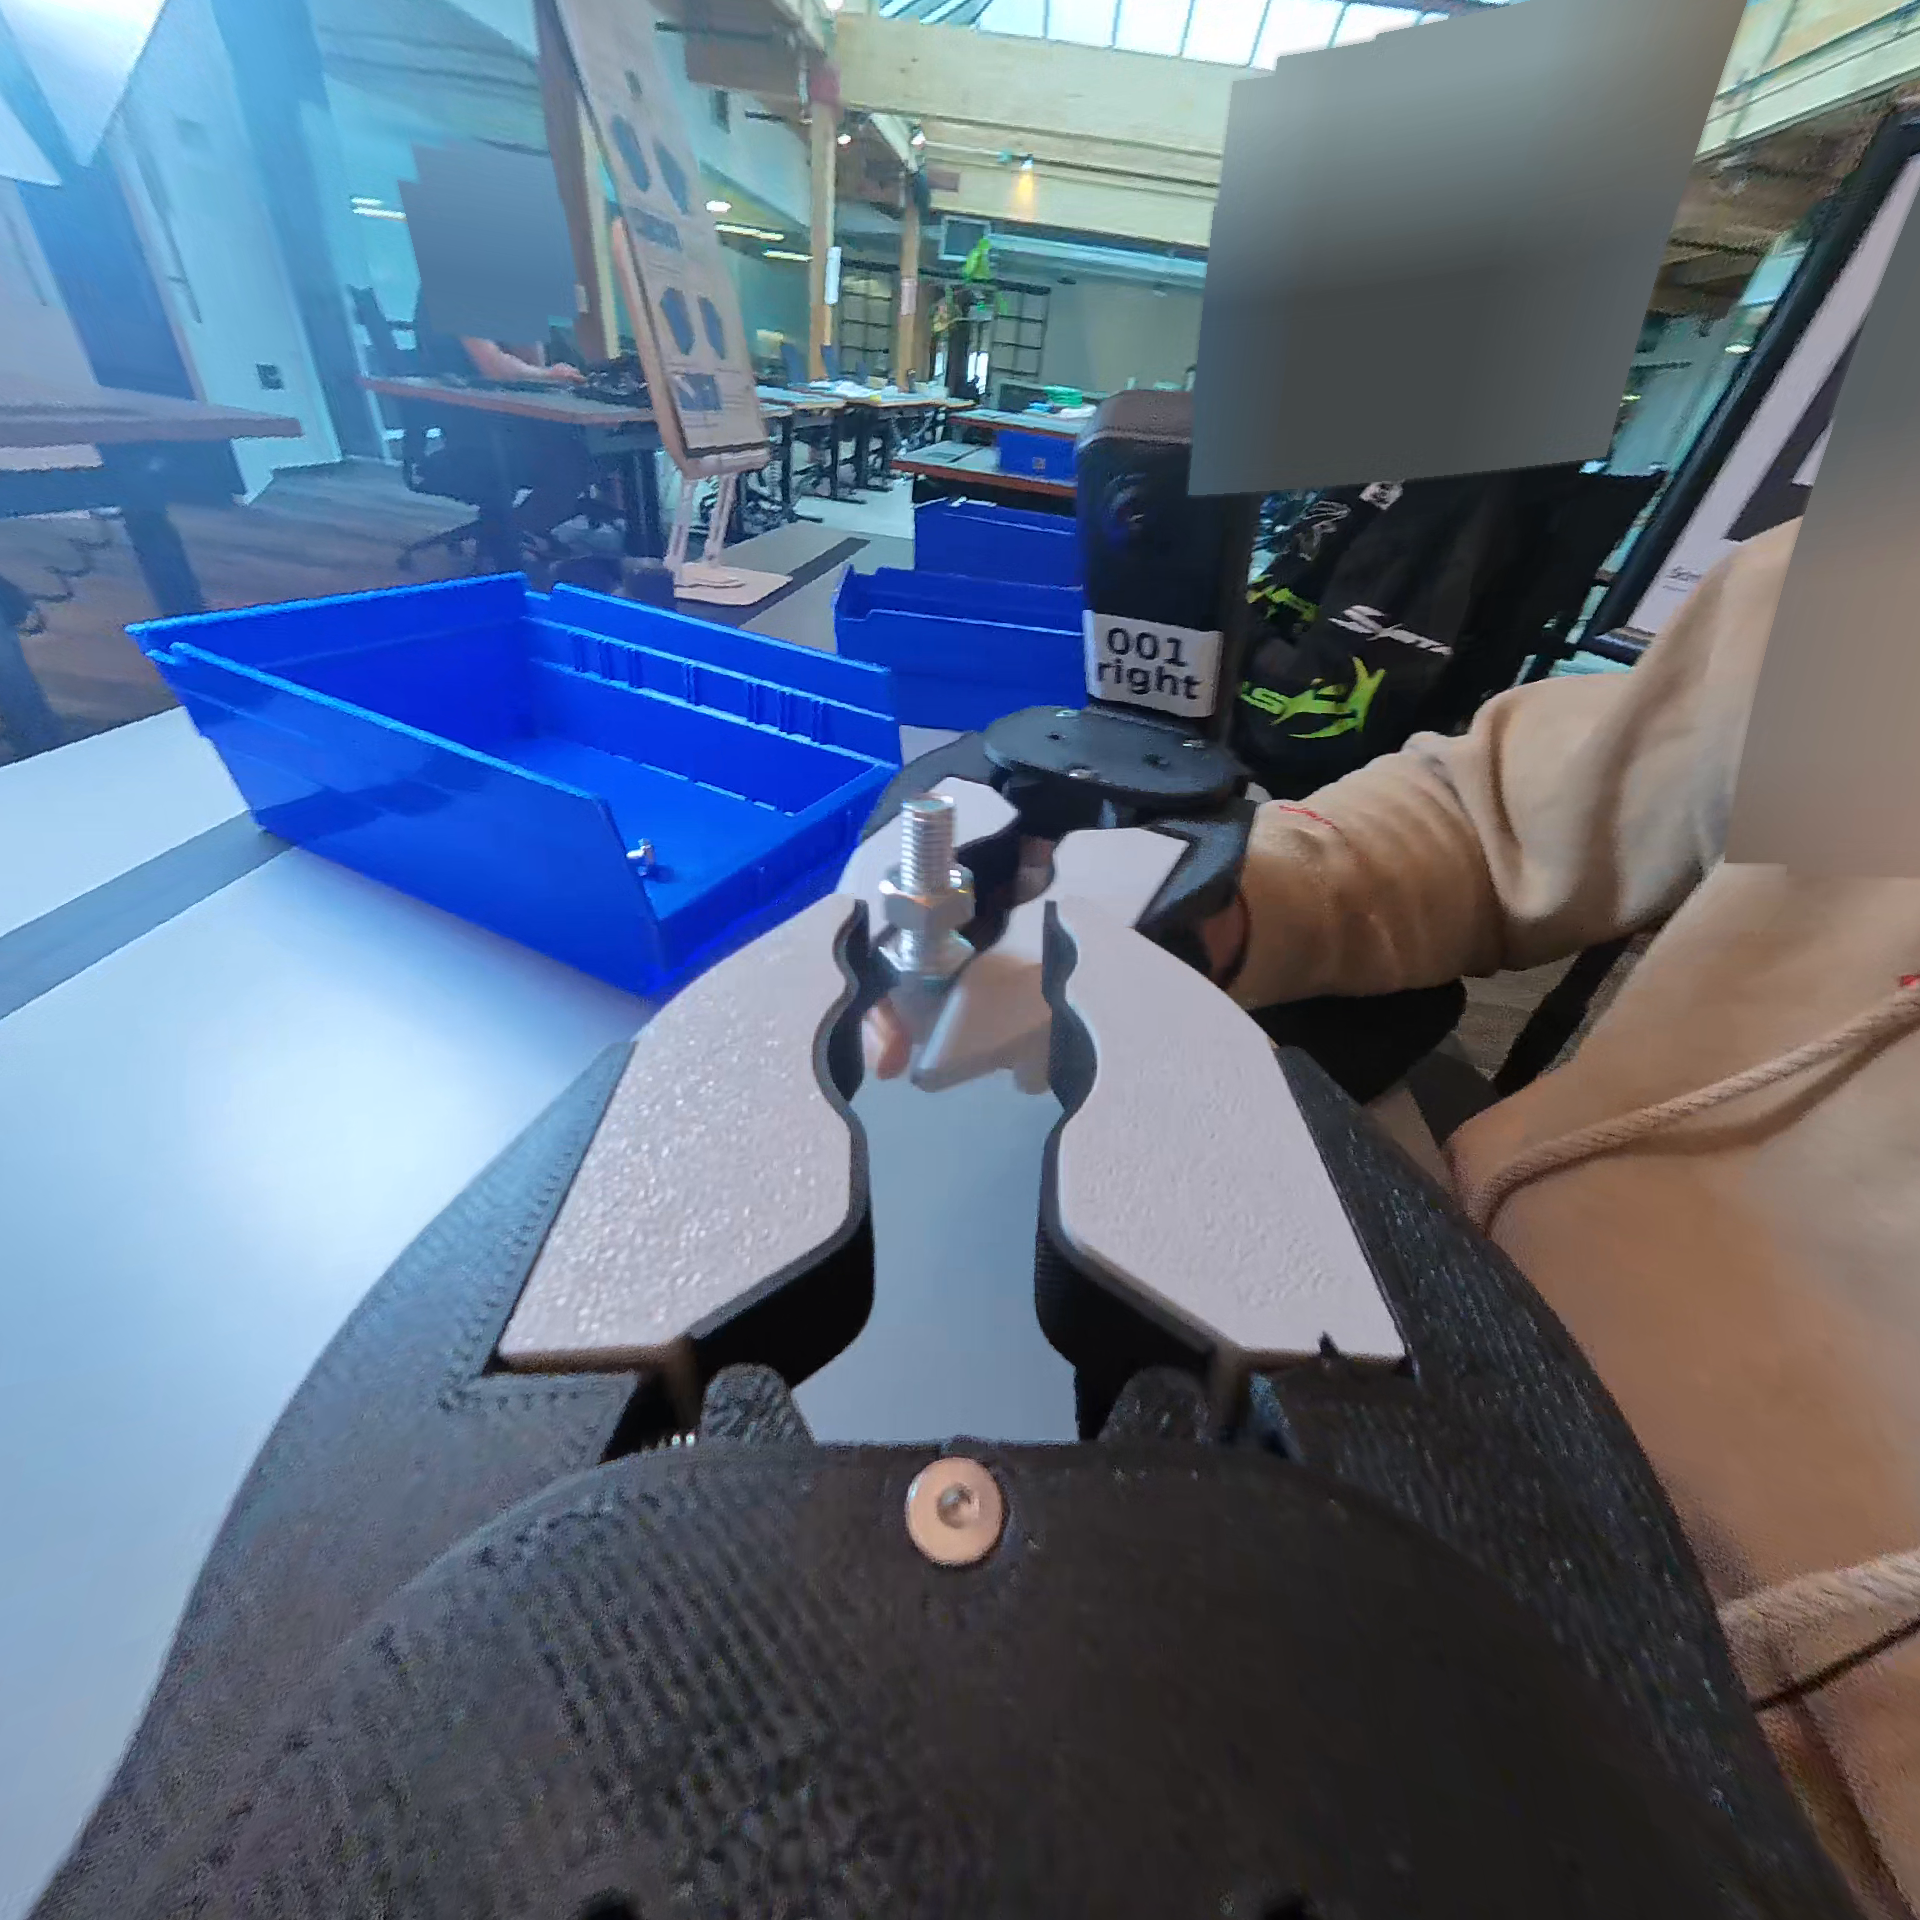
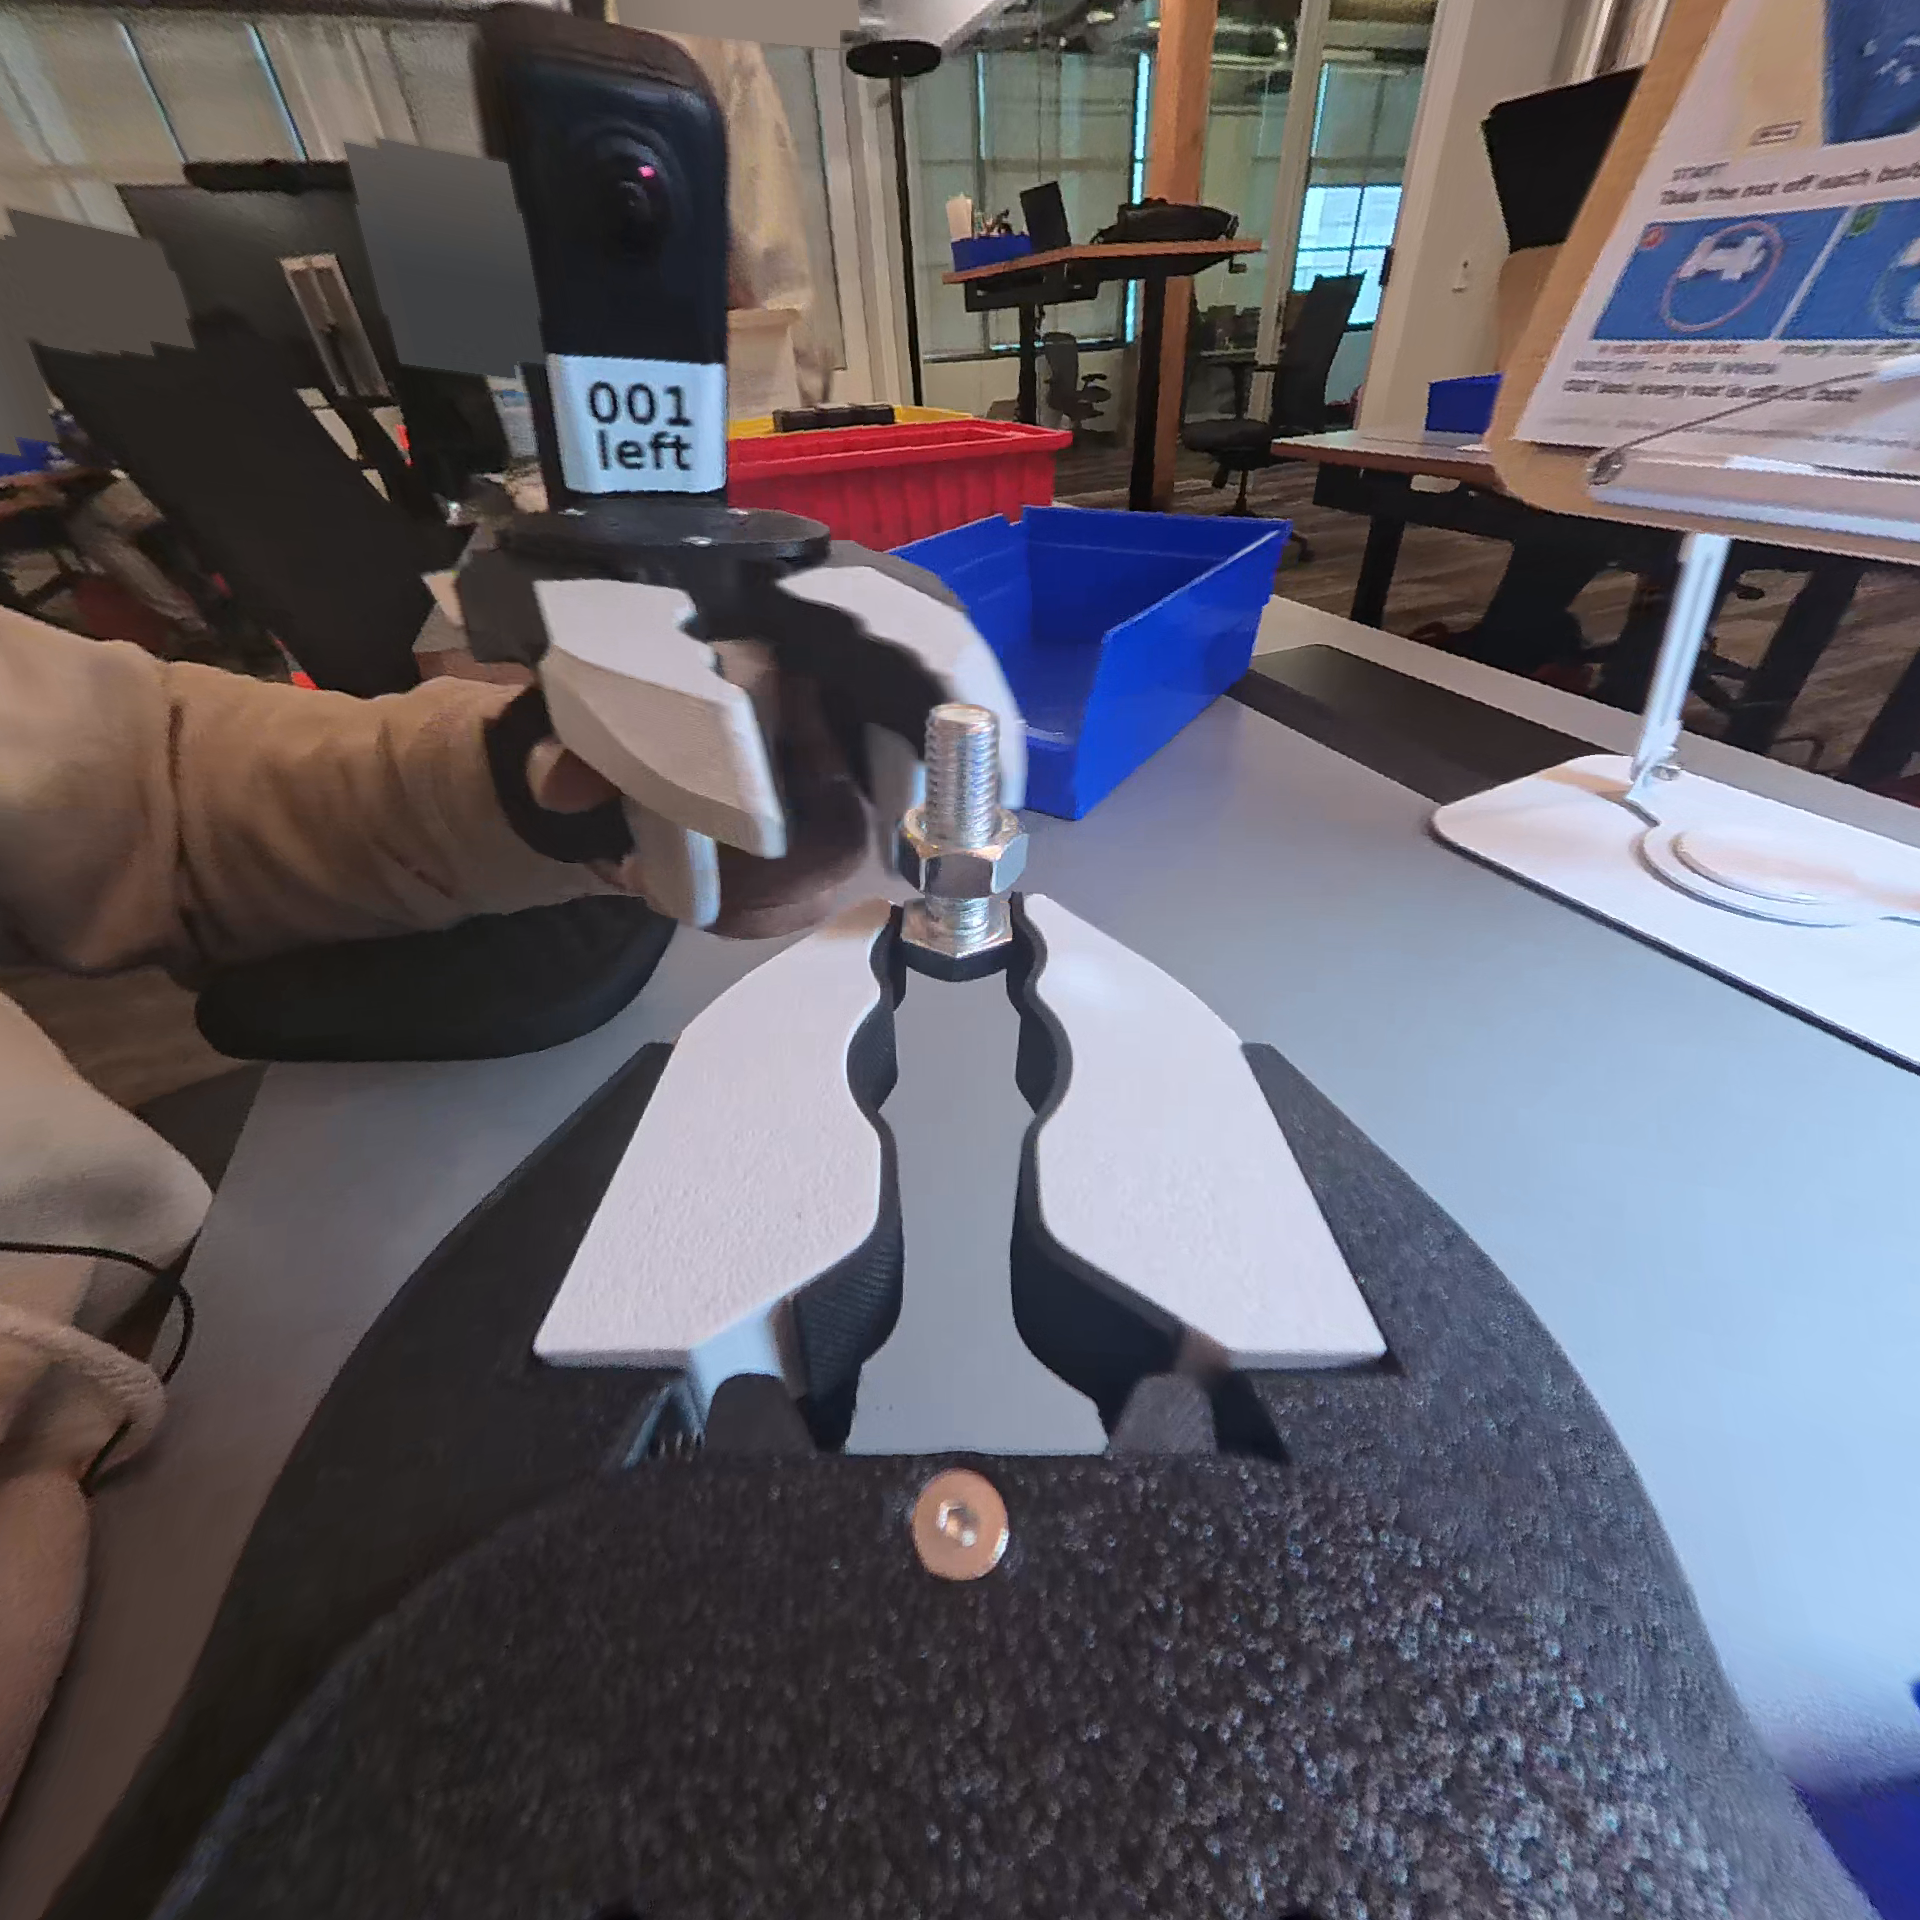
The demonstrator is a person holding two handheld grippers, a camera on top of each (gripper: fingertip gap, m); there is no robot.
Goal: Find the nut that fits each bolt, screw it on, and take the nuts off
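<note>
A silver bolt stands upright with its thread pointing up, and a hex nut sits low on the thread just above the head. My right gripper is shut on the bolt head and holds it above the grey table. In the left wrist view the bolt and nut stand just beyond my left gripper, near its left fingertip. The left gripper is open with a wide gap. From the right wrist view the left gripper is blurred, its jaws spread beside the nut.
A blue bin lies on the table to the left with a small metal part inside. More blue bins stand behind. In the right wrist view, a blue bin, a red bin and an instruction sign on a white stand. Less than 4 cm separates the two grippers' tips.
</note>
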